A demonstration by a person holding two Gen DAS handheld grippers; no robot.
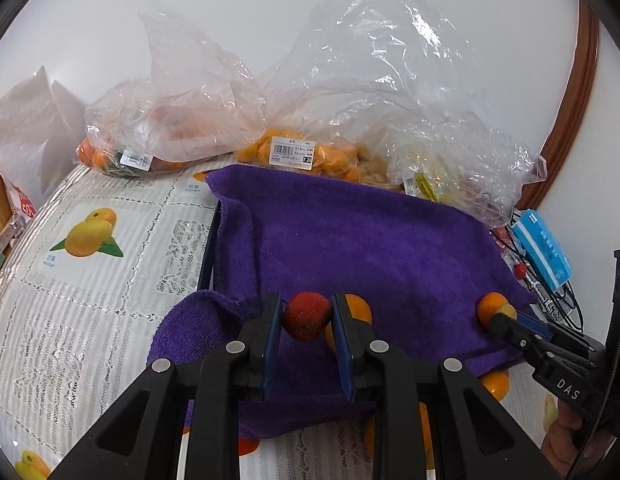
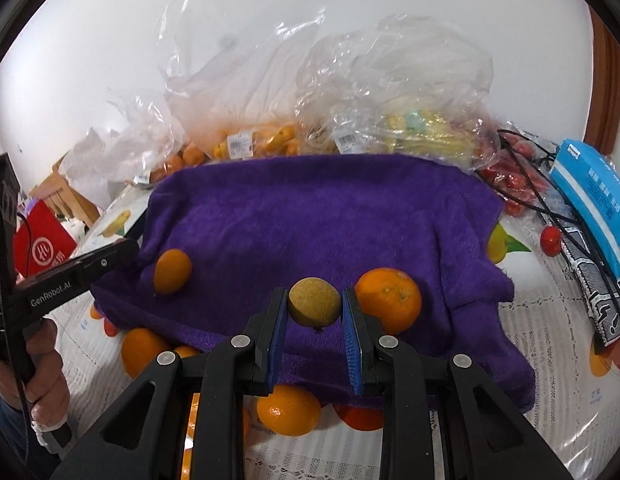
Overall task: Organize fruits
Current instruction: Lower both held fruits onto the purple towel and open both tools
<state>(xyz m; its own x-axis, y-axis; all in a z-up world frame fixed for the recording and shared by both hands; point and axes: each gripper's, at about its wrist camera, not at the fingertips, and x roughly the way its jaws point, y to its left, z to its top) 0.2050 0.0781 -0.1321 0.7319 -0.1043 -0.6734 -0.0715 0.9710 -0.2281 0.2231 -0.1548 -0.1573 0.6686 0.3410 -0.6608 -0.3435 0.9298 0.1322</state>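
Mid-sorting: left gripper [image 1: 306, 320] clamps a red fruit [image 1: 306, 316], right gripper [image 2: 314, 314] clamps a brown-yellow fruit [image 2: 314, 301] over the purple towel [image 2: 317, 216]; next, each likely needs setting down with its kind.

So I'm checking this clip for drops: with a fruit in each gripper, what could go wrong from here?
The left gripper pinches the red fruit only at its sides, so it may slip or bruise. The right gripper holds a round brownish fruit the same way. Oranges crowd the purple towel's front edge and could get knocked.
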